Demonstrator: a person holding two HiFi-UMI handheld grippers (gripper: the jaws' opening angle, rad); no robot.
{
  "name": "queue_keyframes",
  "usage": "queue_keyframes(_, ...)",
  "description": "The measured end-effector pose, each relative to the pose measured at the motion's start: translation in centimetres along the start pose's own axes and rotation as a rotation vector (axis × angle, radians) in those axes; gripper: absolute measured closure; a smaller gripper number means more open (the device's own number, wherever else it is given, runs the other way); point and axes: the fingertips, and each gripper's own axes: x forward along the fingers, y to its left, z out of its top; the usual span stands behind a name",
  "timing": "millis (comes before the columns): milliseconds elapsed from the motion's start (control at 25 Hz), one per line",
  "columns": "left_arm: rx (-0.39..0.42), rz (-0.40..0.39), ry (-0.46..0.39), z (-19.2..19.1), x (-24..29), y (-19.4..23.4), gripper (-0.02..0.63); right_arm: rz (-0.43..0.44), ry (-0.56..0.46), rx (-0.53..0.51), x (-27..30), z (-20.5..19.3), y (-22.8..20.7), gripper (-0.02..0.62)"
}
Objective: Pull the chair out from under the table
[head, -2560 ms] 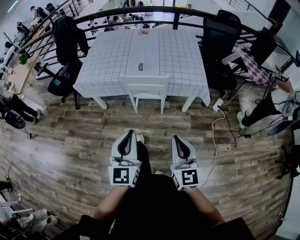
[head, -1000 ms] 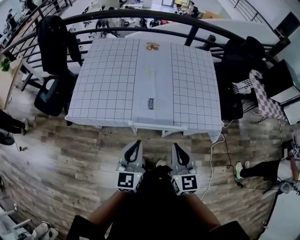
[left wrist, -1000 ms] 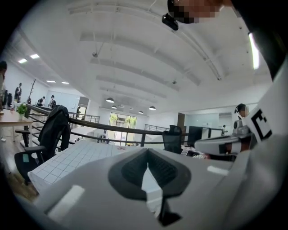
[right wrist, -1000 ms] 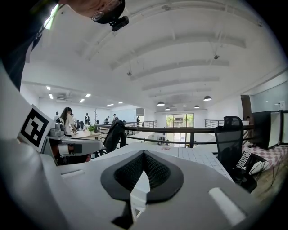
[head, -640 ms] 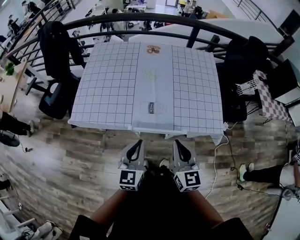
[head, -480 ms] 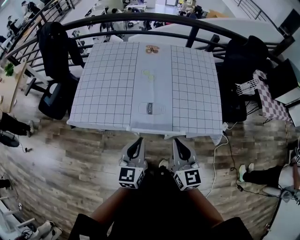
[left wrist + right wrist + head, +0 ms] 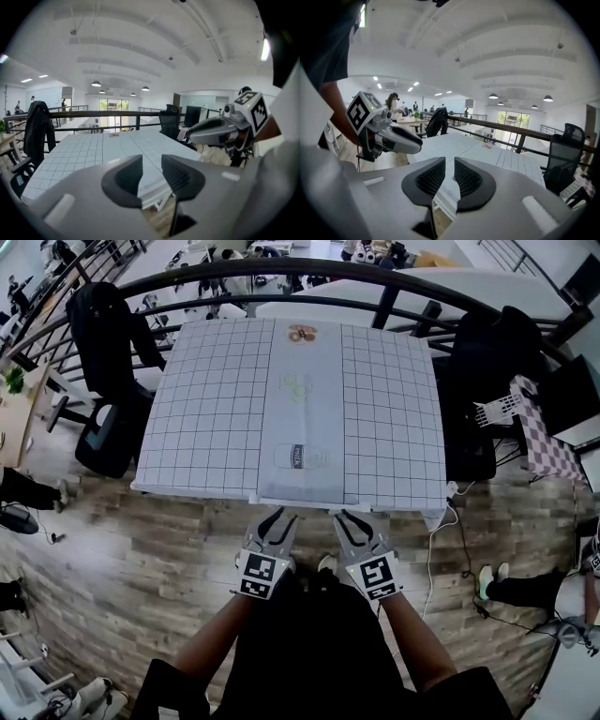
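Observation:
The white chair (image 7: 296, 504) is tucked under the near edge of the table (image 7: 206, 399), which has a grid-pattern cloth; only its top rail shows. My left gripper (image 7: 278, 518) and right gripper (image 7: 349, 519) hang side by side just short of that rail, neither touching it. Both sets of jaws have just been opening and stand apart with nothing between them. In the left gripper view the left gripper (image 7: 152, 174) looks at the rail (image 7: 156, 196) beyond its tips. The right gripper (image 7: 450, 177) shows a narrower gap, with the rail (image 7: 442, 206) below.
A black office chair (image 7: 105, 362) with a jacket stands left of the table, another black chair (image 7: 480, 390) to its right. A dark railing (image 7: 281, 271) curves behind the table. A white cable (image 7: 433, 554) and a person's legs (image 7: 525, 585) lie on the wood floor at right.
Both grippers have moved forward and down to the table's near edge. Their jaws, shut before, now stand apart.

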Motion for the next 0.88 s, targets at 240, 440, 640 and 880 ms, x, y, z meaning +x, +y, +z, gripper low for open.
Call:
queue_keyframes(240, 0.156, -0.083, 0.131, -3.6, 2.6, -0.4, 0.488, 0.165, 0.276, -0.186, 3.8, -6.2, 0.8, 0.462)
queue_keyframes(440, 0.261, -0.168, 0.335, -7.9, 5.4, -0.1, 0.432, 0.256, 0.403, -0.274, 6.3, -9.5, 0.7, 0.460)
queue_keyframes(640, 0.396, -0.269, 0.491, -11.2, 7.4, 0.4, 0.428, 0.364, 0.509, -0.392, 8.1, -13.0, 1.0, 0.463)
queue_keyframes(880, 0.553, -0.359, 0.585, -12.9, 9.7, 0.4, 0.416, 0.414, 0.623, -0.479, 9.9, -15.9, 0.6, 0.465)
